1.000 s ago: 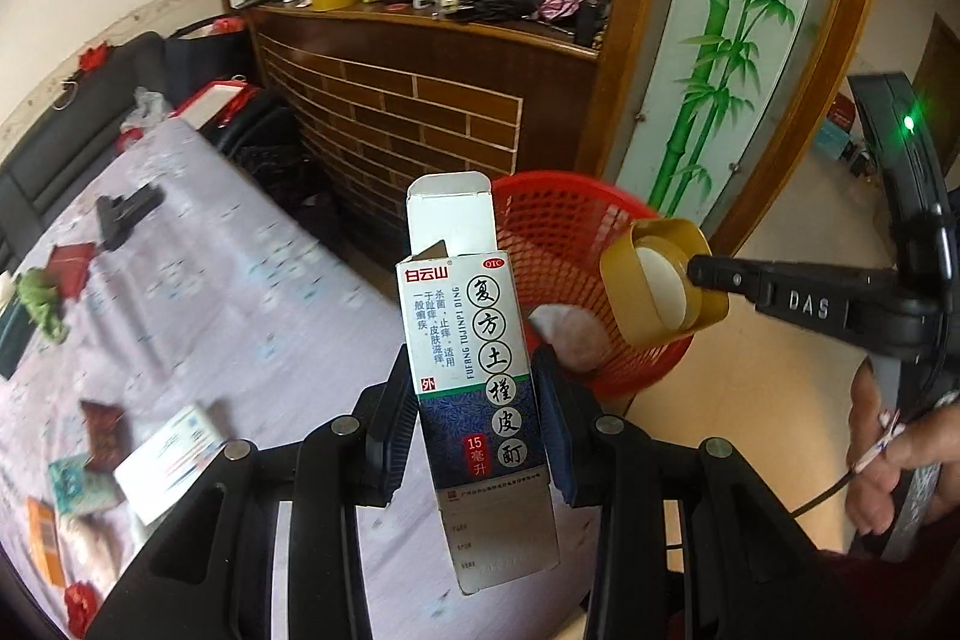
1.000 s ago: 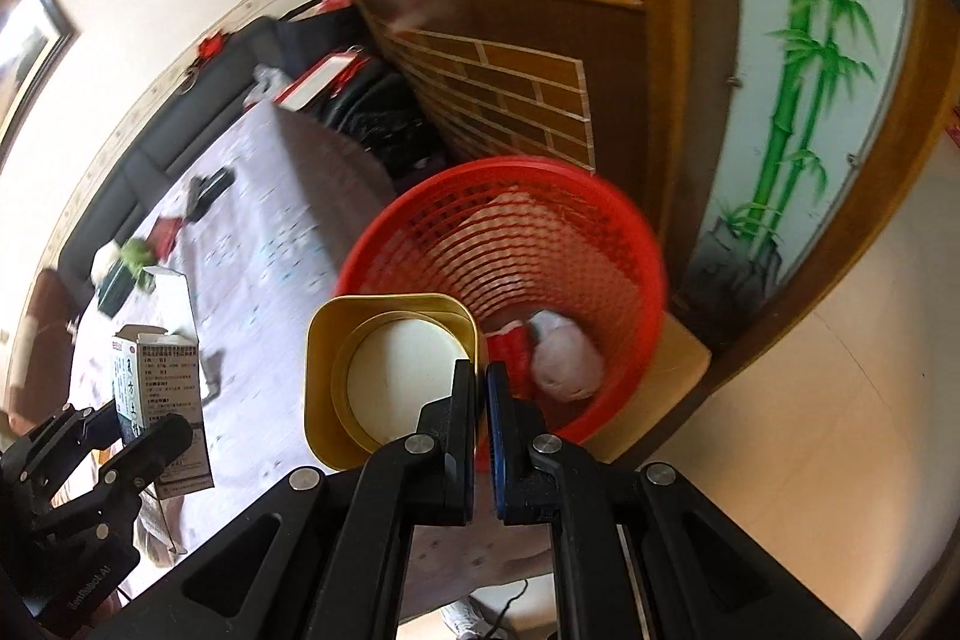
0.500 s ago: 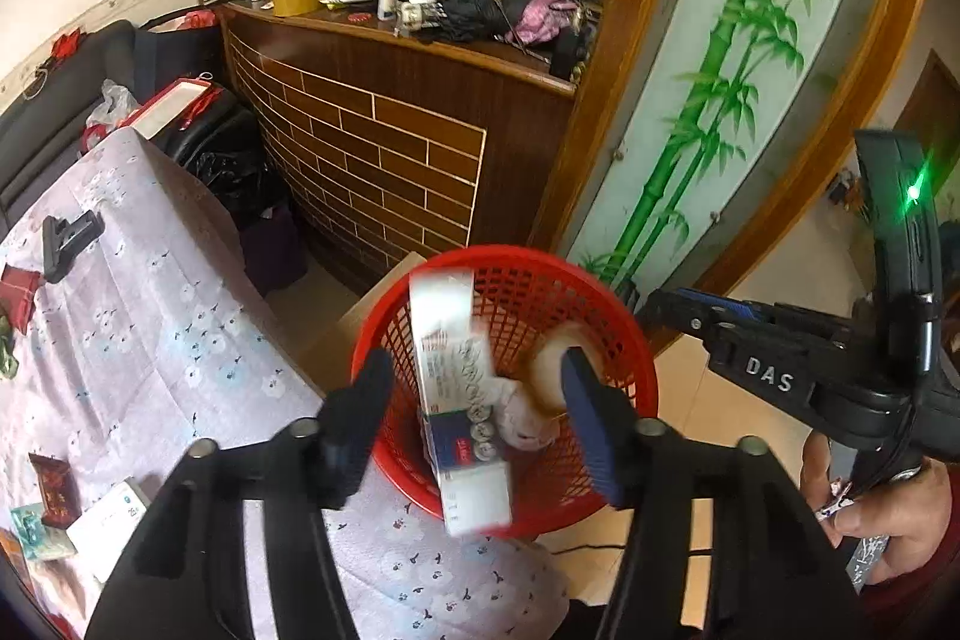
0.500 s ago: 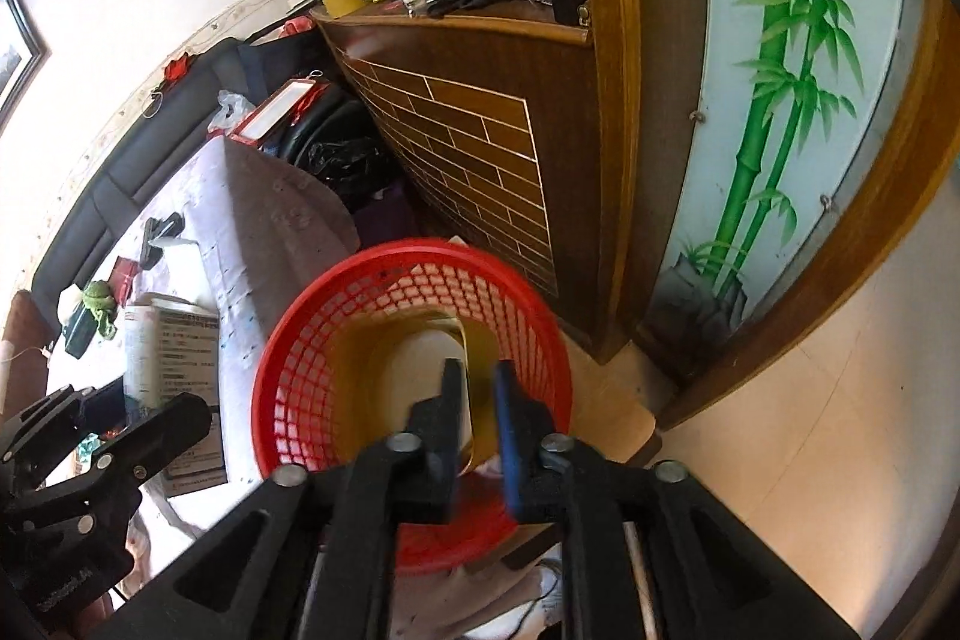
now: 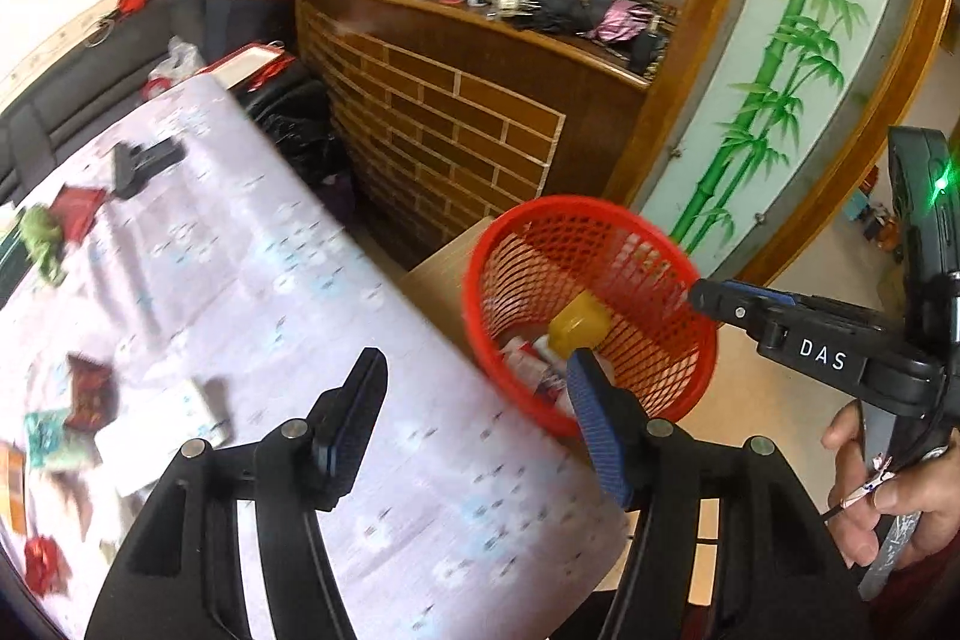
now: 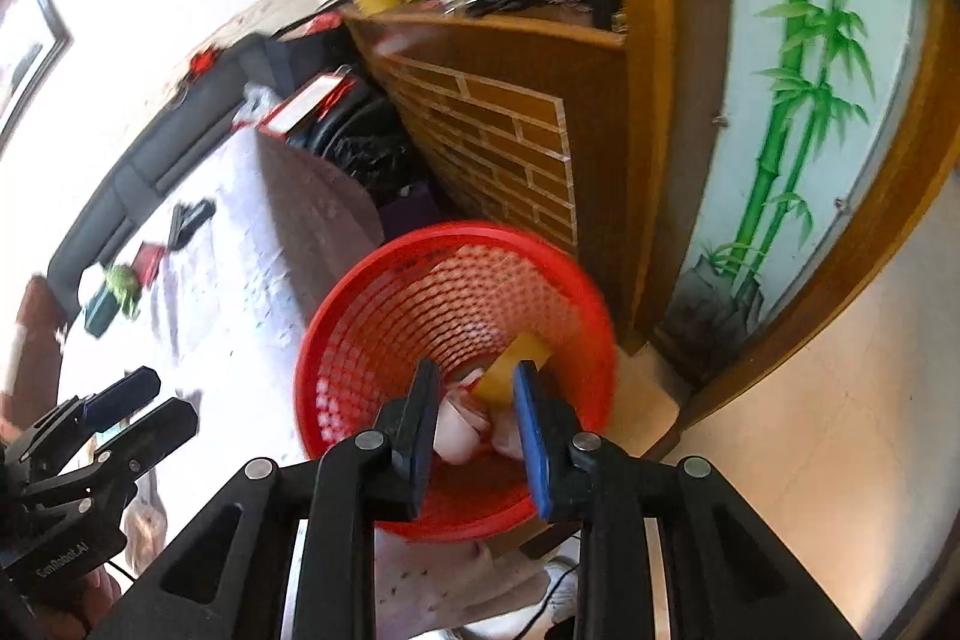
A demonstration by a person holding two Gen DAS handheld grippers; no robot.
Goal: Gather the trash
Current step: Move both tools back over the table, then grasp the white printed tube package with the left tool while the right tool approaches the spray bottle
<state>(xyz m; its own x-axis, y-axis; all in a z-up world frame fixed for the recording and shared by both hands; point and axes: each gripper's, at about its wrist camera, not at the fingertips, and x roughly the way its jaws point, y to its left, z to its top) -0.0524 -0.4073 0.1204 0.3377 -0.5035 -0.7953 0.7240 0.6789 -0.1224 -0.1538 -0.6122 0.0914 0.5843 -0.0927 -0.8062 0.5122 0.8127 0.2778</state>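
Note:
A red mesh basket [image 5: 654, 232] stands on a low wooden stand beside the table. Inside it lie a yellow cup [image 5: 579, 328] and white and red packaging [image 5: 522, 358]. My left gripper [image 5: 474, 388] stands open over the lilac tablecloth [image 5: 270, 280] at the table's edge, nothing between its fingers. My right gripper [image 6: 474, 400] hangs over the basket [image 6: 372, 292], its jaws opening and empty. The yellow cup [image 6: 516, 370] lies below them among crumpled white trash. Each gripper shows in the other's view: the right gripper [image 5: 699, 289] above the basket's rim, the left gripper [image 6: 165, 397] at the lower left.
On the cloth lie a white box [image 5: 198, 412], red wrappers [image 5: 90, 388], a teal packet [image 5: 42, 430], a green toy [image 5: 39, 232] and a black object [image 5: 141, 160]. A brick-patterned wooden counter [image 5: 456, 124] stands behind the basket, a bamboo-painted panel [image 5: 768, 88] to its right. A hand [image 5: 888, 496] holds the right gripper.
The left gripper let go of the medicine box, which fell into the basket, then swung back over the table. The right gripper opened and the yellow cup dropped into the basket.

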